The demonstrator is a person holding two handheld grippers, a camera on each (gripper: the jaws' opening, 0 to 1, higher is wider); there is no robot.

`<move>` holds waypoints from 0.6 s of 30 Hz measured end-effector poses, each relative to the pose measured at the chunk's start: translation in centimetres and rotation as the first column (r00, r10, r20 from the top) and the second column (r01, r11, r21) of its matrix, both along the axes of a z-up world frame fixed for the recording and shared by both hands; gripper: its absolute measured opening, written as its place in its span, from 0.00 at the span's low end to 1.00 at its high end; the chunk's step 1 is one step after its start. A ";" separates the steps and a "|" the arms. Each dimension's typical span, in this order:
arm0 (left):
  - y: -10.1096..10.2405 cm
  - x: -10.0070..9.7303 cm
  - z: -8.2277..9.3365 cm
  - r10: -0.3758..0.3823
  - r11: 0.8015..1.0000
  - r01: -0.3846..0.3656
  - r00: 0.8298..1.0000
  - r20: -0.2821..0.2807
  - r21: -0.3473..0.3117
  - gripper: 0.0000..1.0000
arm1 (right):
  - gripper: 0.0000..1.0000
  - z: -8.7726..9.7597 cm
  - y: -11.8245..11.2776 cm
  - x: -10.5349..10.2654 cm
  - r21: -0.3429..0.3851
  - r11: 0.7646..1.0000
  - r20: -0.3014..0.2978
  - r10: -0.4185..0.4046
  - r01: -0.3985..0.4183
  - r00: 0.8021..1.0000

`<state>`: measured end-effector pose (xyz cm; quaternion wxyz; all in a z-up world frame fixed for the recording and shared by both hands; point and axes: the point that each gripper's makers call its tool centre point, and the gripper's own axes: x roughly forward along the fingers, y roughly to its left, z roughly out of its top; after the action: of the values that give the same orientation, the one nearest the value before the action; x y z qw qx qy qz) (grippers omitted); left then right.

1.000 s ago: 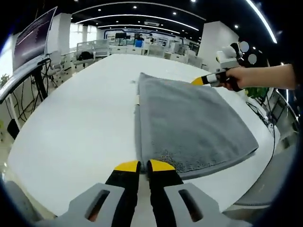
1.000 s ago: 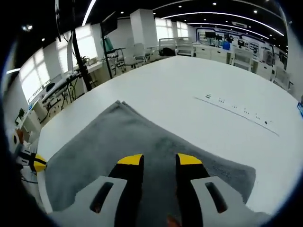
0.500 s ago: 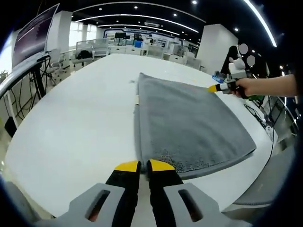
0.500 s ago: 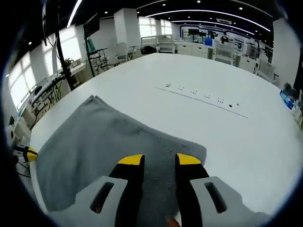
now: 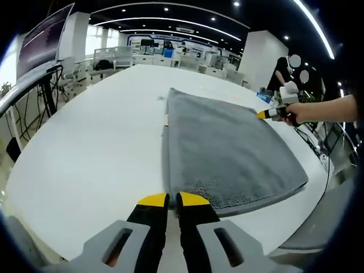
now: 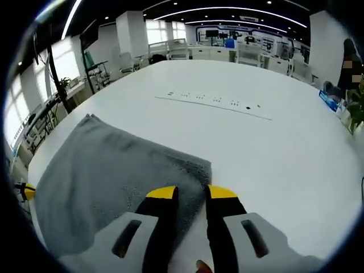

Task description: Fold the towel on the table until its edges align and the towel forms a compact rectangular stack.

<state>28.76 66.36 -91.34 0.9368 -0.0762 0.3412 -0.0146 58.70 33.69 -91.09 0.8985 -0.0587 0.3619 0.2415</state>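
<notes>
Lying flat on the white table (image 5: 85, 148), the grey towel (image 5: 227, 148) is held at two corners.
Left gripper view: the left gripper (image 5: 166, 199) is clamped on the towel's near corner. Right gripper view: the right gripper (image 6: 190, 192) has its jaws narrowly apart astride a towel corner; grip uncertain.

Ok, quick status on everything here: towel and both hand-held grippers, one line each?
Towel: lying flat on the table, folded over, edges roughly lined up.
Left hand-held gripper: jaws nearly closed, tips at the towel's near corner; grip on it unclear.
Right hand-held gripper: jaws slightly apart, tips at the towel's opposite corner; grip unclear.
</notes>
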 end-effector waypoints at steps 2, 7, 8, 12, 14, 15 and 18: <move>0.1 0.0 -0.1 0.004 1.000 -0.004 1.000 -0.001 0.005 0.07 | 0.17 0.0 -0.5 0.3 -0.027 0.999 -0.004 -0.022 0.022 1.000; 0.1 0.1 0.0 0.017 0.999 -0.016 1.000 -0.015 0.031 0.07 | 0.14 -0.5 0.0 0.3 0.017 1.000 -0.020 0.026 -0.026 0.999; -0.3 0.1 0.0 0.014 0.999 -0.013 1.000 -0.022 0.042 0.07 | 0.11 -0.5 0.0 0.3 0.015 0.999 -0.019 0.033 -0.032 0.999; -0.6 0.1 0.0 -0.003 0.996 0.007 0.999 -0.047 0.086 0.07 | 0.05 -0.6 -0.1 0.5 0.048 0.999 -0.018 0.006 -0.005 1.000; -0.8 0.0 0.0 0.004 0.997 0.000 0.998 -0.056 0.071 0.06 | 0.04 -0.6 -0.7 0.4 0.070 0.997 -0.025 -0.013 0.014 1.000; -1.3 -0.1 -0.1 0.022 1.000 -0.021 0.997 -0.068 0.021 0.06 | 0.04 -0.6 -0.8 0.1 0.056 0.998 -0.017 -0.001 0.002 1.000; -1.9 -0.1 -0.1 -0.006 0.998 0.010 0.997 -0.075 0.056 0.06 | 0.04 -0.4 -1.7 -0.5 0.022 0.999 -0.008 0.030 -0.030 1.000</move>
<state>28.64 64.49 -91.43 0.9250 -0.0488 0.3768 -0.0058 58.16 31.99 -91.51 0.8938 -0.0534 0.3623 0.2590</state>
